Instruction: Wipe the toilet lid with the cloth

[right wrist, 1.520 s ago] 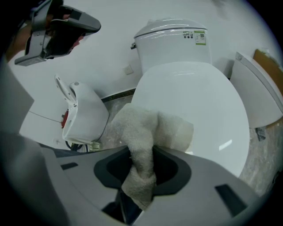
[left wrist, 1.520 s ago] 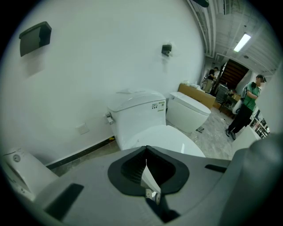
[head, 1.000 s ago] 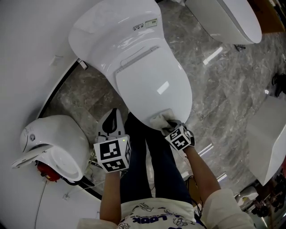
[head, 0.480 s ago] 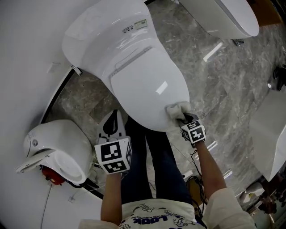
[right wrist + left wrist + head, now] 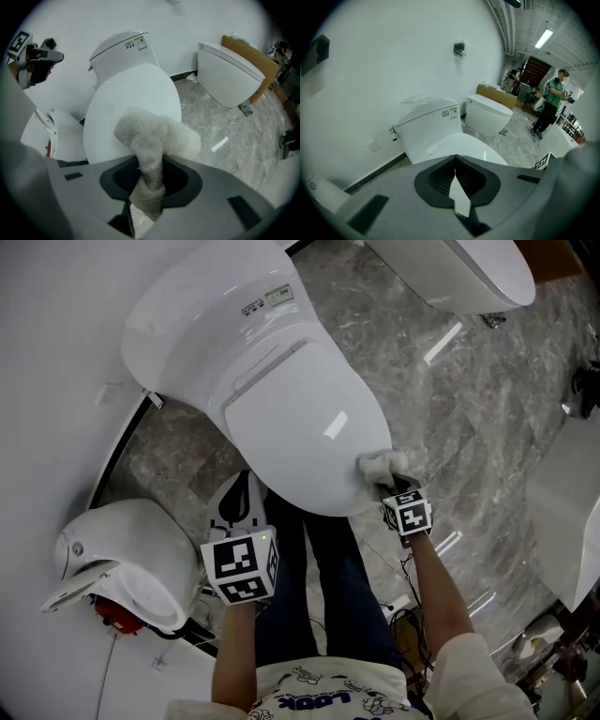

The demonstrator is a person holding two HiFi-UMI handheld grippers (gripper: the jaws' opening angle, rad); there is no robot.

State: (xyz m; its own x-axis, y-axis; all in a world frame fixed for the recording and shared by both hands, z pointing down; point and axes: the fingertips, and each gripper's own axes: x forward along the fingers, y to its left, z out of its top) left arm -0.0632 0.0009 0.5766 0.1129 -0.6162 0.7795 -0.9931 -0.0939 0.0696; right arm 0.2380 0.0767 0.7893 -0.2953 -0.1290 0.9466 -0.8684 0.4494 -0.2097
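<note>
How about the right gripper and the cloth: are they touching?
Touching. The right gripper view shows the cloth pinched between the jaws of the right gripper, its bunched end sticking out ahead of them, with the toilet lid beyond.

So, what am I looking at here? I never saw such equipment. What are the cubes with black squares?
There is no robot: a person holds a tool with a two-finger claw in each hand, and the marked cubes belong to those tools. One picture comes from a camera on the person's head, looking down; the other two from cameras riding on each claw. The right claw is shut on a pale cloth at the front edge of the closed toilet lid. The left claw is shut and empty.
</note>
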